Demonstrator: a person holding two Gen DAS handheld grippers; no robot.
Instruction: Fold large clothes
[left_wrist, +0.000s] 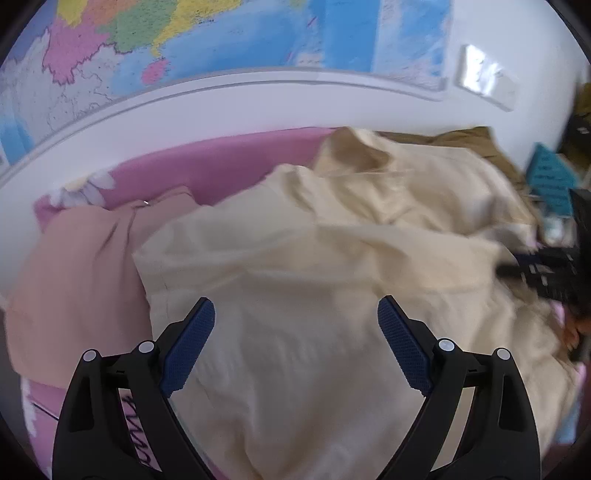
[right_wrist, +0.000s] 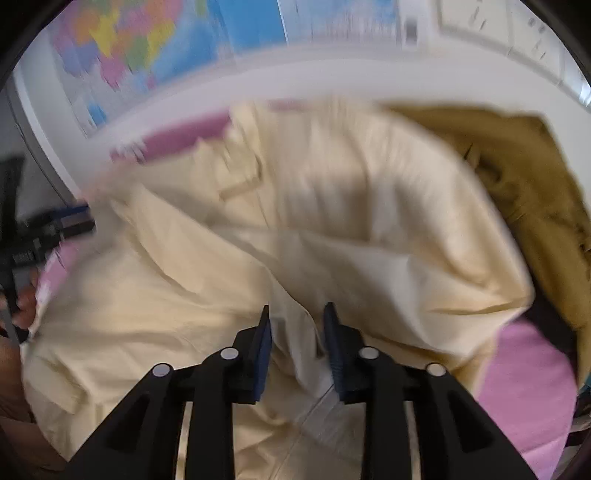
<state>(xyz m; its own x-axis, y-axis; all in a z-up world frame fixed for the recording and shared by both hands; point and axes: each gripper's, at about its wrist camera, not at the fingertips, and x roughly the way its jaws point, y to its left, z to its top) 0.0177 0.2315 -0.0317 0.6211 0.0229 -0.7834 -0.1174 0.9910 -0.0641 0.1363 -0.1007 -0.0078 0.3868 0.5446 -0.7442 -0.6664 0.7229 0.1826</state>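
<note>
Our left gripper has its jaws spread wide, blue pads facing each other with nothing between them. Our right gripper has its jaws drawn in to a narrow gap; through the blur we cannot tell whether they pinch anything

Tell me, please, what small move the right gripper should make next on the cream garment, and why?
Probably close the right gripper on the fold between its fingers. A raised ridge of the cream garment runs into that narrow gap, but the fingers look not quite shut. The left gripper hangs wide open above the cloth, holding nothing, so the right one seems best placed to grip first.
</note>
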